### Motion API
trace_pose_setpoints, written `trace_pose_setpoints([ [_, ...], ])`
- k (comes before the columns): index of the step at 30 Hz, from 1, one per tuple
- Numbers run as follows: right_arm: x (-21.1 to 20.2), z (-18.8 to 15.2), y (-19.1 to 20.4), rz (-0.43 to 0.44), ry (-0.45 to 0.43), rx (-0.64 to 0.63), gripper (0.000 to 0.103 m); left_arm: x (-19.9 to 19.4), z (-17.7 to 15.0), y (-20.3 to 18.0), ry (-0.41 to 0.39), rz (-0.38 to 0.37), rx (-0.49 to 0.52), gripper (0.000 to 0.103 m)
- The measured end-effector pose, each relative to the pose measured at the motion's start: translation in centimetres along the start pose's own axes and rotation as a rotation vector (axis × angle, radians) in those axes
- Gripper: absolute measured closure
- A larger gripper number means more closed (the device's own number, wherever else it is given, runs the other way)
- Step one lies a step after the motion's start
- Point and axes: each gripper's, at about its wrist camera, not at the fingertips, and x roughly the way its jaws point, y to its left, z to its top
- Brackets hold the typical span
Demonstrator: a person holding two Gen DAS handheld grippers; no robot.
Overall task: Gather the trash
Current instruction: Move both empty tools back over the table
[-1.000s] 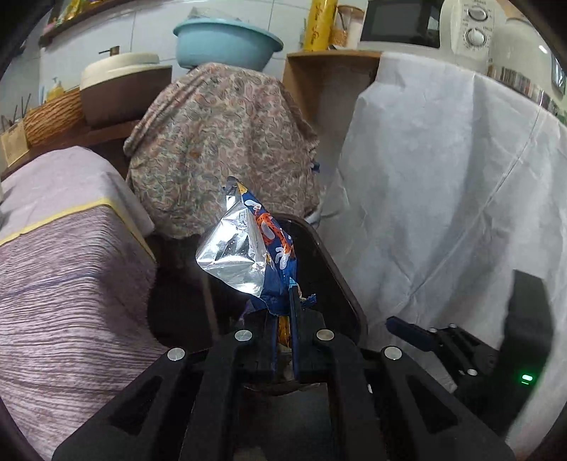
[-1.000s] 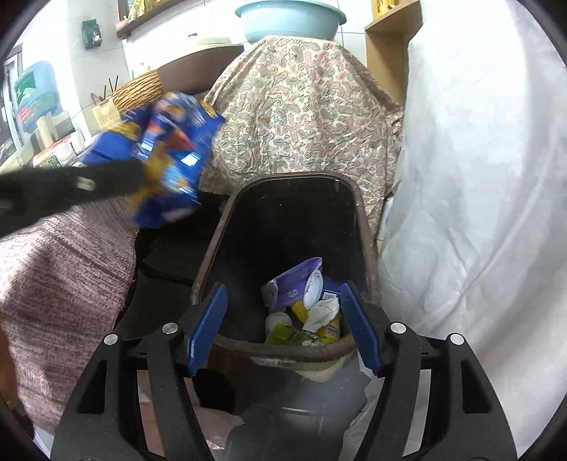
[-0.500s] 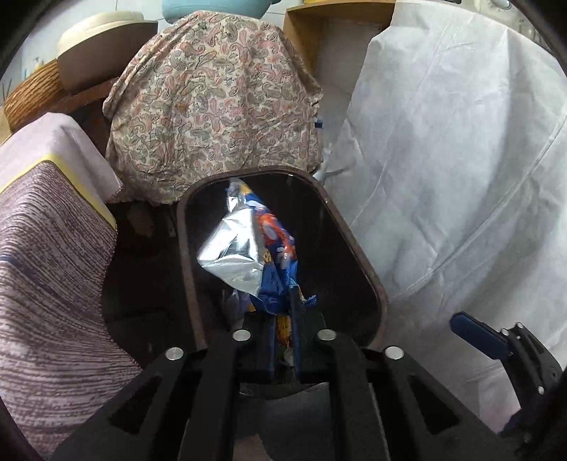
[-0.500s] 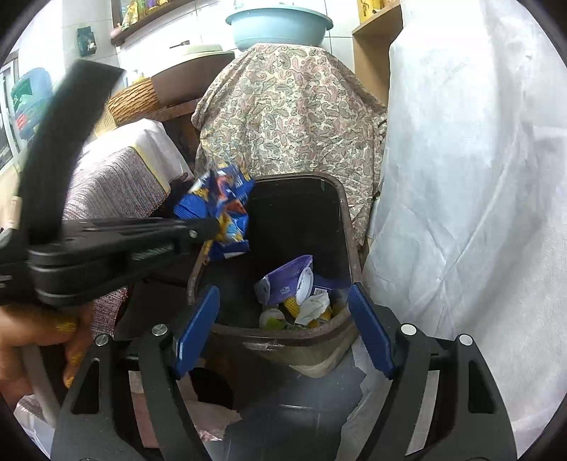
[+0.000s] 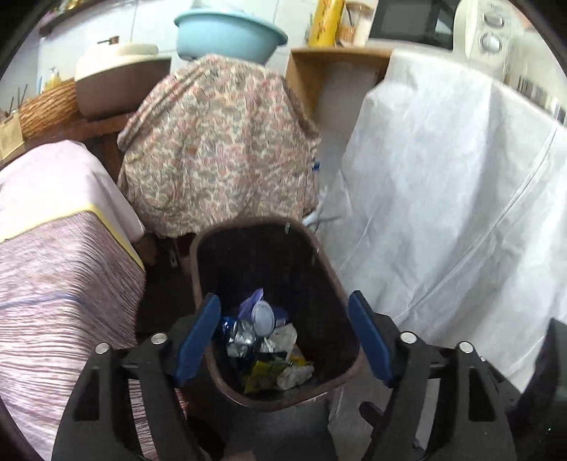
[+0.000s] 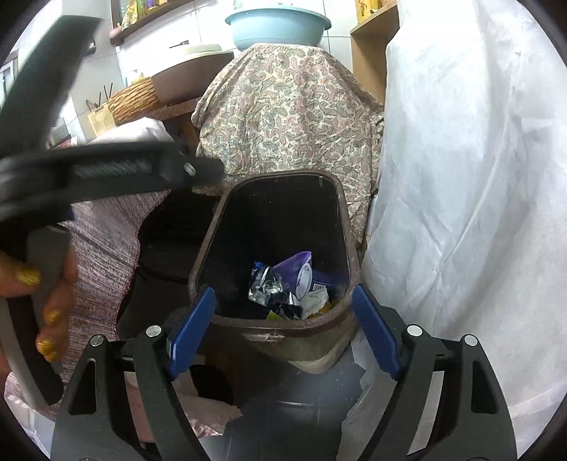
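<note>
I see a big white sheet (image 5: pixel 443 198) hanging on the right side. Next to it is a flowery cloth (image 5: pixel 219 149) draped over something tall, with a light blue bowl (image 5: pixel 230 32) on top. On the left there is a striped purple cloth (image 5: pixel 53 283).

In the middle stands my brown bin (image 5: pixel 340 283), open at the top, just in front of the flowery cloth. The trash (image 5: pixel 262 340) lies in a heap at the bottom of the bin. I can see a crumpled silver wrapper (image 6: pixel 264 283) there, beside a purple packet (image 6: pixel 294 264) and some white and yellow scraps.

My left gripper (image 5: pixel 283 335) hangs over the bin. Its jaws are opening and stand far apart, and nothing is between the blue pads. The silver wrapper is down in the bin, not in the jaws.

My right gripper (image 6: pixel 281 328) sits at the near rim of the bin. Its jaws are opening too, spread wide, and they hold nothing.

In the right view, a hand (image 6: pixel 53 283) with gold nails grips the left gripper's handle.
</note>
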Motion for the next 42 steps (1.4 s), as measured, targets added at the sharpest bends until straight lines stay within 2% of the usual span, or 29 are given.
trace_pose_setpoints([
  [3,-0.4,0.5,0.0,-0.005,-0.019,0.001,0.016,-1.8,0.3,0.4,-0.034,-0.01,-0.028,0.025],
  [11,-0.9,1.7,0.7,0.021,-0.041,-0.006,0.015,-7.4,0.8,1.8,-0.148,0.008,-0.046,0.018],
  [18,-1.4,3.8,2.1,0.089,-0.06,-0.029,0.014,-12.7,0.8,4.4,-0.245,0.077,-0.03,0.008],
  [24,-2.3,6.7,4.8,0.197,-0.094,-0.052,0.014,-16.7,-0.5,8.3,-0.291,0.172,-0.063,0.006],
  [33,-2.6,10.8,13.7,0.413,-0.12,-0.21,0.009,-21.4,-3.8,15.6,-0.291,0.39,-0.149,0.006],
  [39,-1.3,12.2,20.3,0.534,-0.063,-0.337,0.009,-23.5,-6.5,19.9,-0.252,0.488,-0.217,0.006],
  [42,-0.1,12.9,23.8,0.584,-0.022,-0.419,0.009,-24.4,-7.6,21.8,-0.228,0.513,-0.24,0.006],
])
